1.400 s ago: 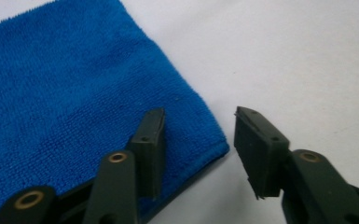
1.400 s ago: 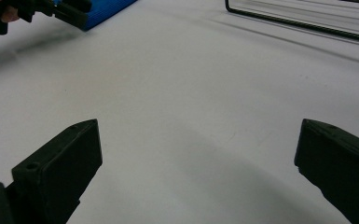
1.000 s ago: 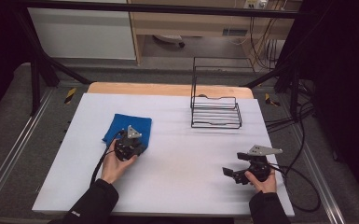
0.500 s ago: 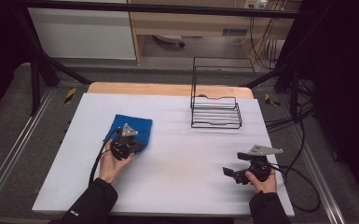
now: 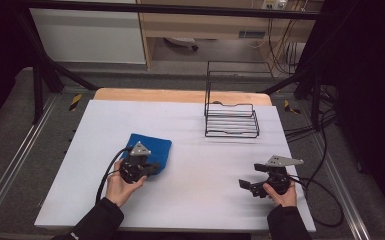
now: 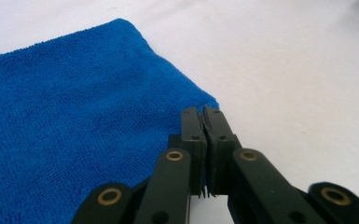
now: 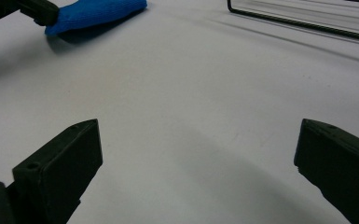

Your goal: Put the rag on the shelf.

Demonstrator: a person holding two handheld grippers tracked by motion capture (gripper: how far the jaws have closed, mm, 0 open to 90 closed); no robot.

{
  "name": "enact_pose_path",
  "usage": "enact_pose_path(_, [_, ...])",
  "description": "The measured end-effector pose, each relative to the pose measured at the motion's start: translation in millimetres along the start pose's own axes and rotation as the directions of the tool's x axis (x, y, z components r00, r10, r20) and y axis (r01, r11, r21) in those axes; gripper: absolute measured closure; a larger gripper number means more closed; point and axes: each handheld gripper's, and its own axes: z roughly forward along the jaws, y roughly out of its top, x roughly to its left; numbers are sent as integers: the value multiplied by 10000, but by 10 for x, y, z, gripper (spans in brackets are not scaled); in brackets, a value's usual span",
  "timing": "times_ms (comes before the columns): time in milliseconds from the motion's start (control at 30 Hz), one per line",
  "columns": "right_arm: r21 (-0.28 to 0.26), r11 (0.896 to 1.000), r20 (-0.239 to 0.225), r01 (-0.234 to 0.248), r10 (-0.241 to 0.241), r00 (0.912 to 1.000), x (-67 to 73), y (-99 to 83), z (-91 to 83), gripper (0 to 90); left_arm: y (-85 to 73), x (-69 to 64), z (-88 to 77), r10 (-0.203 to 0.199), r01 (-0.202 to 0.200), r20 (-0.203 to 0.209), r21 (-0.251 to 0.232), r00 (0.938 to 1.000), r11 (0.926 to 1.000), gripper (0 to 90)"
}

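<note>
Blue cloth point(image 6: 74, 116) corner pinched in left gripper point(image 6: 204, 116); right gripper point(image 7: 198, 154) jaws wide apart above white table point(image 5: 200, 145).

A white table point(image 5: 190, 145) carries a blue cloth point(image 5: 152, 149) and a black wire rack point(image 5: 231, 120), well apart.

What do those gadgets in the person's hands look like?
Both are black, two-jawed tools. The left gripper and right gripper each carry a grey three-cornered plate on top and trail a black cable. Brass-coloured rivets dot the linkages. The person wears dark sleeves.
</note>
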Motion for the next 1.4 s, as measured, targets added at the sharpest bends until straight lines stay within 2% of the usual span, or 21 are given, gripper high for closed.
enact_pose_path(33, [-3, 10000, -5, -2, 2, 10000, 0, 0, 0, 15, -11, -79, -11, 80, -81, 141, 21, 9999, 10000, 876])
enact_pose_path(167, [-10, 10000, -13, 19, -19, 10000, 0, 0, 2, 15, -20, -208, -12, 219, -220, 342, 32, 9992, 9998, 876])
enact_pose_path(233, [0, 10000, -14, 8, -8, 10000, 0, 0, 1, 16, -24, -328, 2, 267, -271, 666, 43, 9974, 9996, 876])
enact_pose_path(300, [6, 10000, -13, 4, -4, 10000, 1, 0, 1, 16, -28, -397, 20, 454, -462, 626, 114, 9970, 9989, 876])
enact_pose_path(400, [0, 10000, -22, 39, -39, 10000, 0, -1, 5, 16, -32, -423, 39, 599, -608, 409, 207, 9974, 9979, 876])
enact_pose_path(467, [2, 10000, -28, 36, -36, 10000, 1, -1, 4, 16, -36, -405, 56, 481, -493, 475, 237, 9977, 9985, 876])
enact_pose_path(567, [7, 10000, -28, 22, -22, 10000, 1, 0, 3, 16, -67, -388, 99, 687, -696, 272, 354, 9973, 9969, 874])
enact_pose_path(633, [4, 10000, -33, 32, -32, 10000, 1, 0, 4, 16, -94, -371, 143, 674, -698, 426, 569, 9968, 9959, 862])
enact_pose_path(700, [11, 10000, -38, 25, -25, 10000, 2, 0, 0, 16, -113, -364, 143, 720, -754, 591, 584, 9957, 9954, 817])
enact_pose_path(767, [-22, 10000, -24, 33, -33, 10000, 5, 3, -3, 16, -106, -359, 119, 724, -756, 598, 523, 9956, 9958, 686])
enact_pose_path(867, [-33, 10000, -24, 67, -68, 10000, 15, 8, 2, 17, -71, -307, -26, 734, -744, 426, 206, 9964, 9970, 541])
enact_pose_path(900, [-23, 10000, -23, 66, -66, 10000, 19, 8, 5, 17, -68, -232, -144, 601, -601, 218, -22, 9980, 9982, 506])
enact_pose_path(933, [-20, 10000, -24, 72, -72, 10000, 21, 8, 10, 17, -68, -232, -144, 601, -601, 218, -22, 9980, 9982, 477])
enact_pose_path(1000, [4, 10000, -17, 21, -21, 10000, 33, 11, 20, 17, -113, -62, -296, 361, -366, -284, -173, 9989, 9992, 437])
enact_pose_path(1033, [4, 10000, -17, 21, -21, 10000, 33, 11, 20, 17, -113, -62, -296, 361, -366, -284, -173, 9989, 9992, 428])
enact_pose_path(1067, [4, 10000, 3, 50, -50, 10000, 42, 18, 32, 17, -179, 64, -367, 10, -19, -609, -163, 9981, 9999, 417])
enact_pose_path(1167, [12, 10000, 80, -21, 21, 10000, 86, 41, 56, 17, -307, 258, -439, -502, 503, -1128, -22, 9924, 9987, 413])
enact_pose_path(1233, [-1, 10000, 78, 51, -51, 10000, 128, 64, 87, 15, -354, 315, -453, -649, 659, -1256, 40, 9900, 9978, 419])
enact_pose_path(1267, [28, 10000, 83, 56, -56, 9999, 152, 77, 106, 14, -439, 405, -472, -949, 975, -1334, 126, 9865, 9952, 432])
enact_pose_path(1367, [58, 9999, 84, 112, -113, 9999, 203, 102, 143, 11, -500, 454, -474, -1154, 1195, -1248, 254, 9854, 9925, 481])
enact_pose_path(1400, [10, 9999, 10, 142, -142, 9999, 255, 127, 178, 11, -517, 463, -467, -1200, 1244, -1180, 311, 9857, 9917, 554])
